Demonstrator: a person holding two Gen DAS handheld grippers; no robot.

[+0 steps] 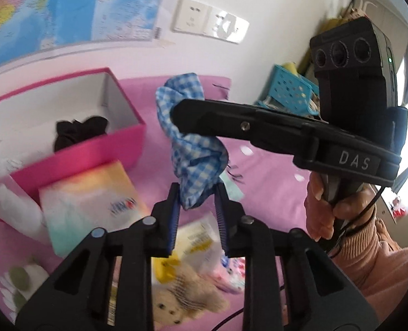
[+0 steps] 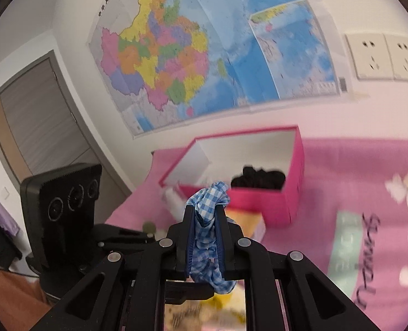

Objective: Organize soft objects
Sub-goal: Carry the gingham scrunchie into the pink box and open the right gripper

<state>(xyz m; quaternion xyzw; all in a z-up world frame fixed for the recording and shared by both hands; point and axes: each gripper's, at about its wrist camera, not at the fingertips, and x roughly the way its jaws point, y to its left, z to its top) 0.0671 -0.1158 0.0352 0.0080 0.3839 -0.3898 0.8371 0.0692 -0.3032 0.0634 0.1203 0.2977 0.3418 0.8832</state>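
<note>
Both grippers are holding the blue checked cloth (image 1: 193, 149) in the air above the pink bedspread (image 1: 273, 171). The left gripper (image 1: 197, 193) is pinching its lower end between closed jaws, and the right gripper (image 2: 205, 220) is clamping its upper part, with cloth bunching out beyond the tips and hanging behind the pads. Beyond the left jaws and to their left, the pink box (image 1: 99, 149) is standing open with a black soft item (image 1: 80, 132) inside. Just beside the box, a tissue pack (image 1: 91, 201) is lying, and below the jaws a plush bear (image 1: 182, 295) and a yellow packet (image 1: 195, 245) are crowding the bedspread. A blue basket (image 1: 289, 88) is sitting far right.
</note>
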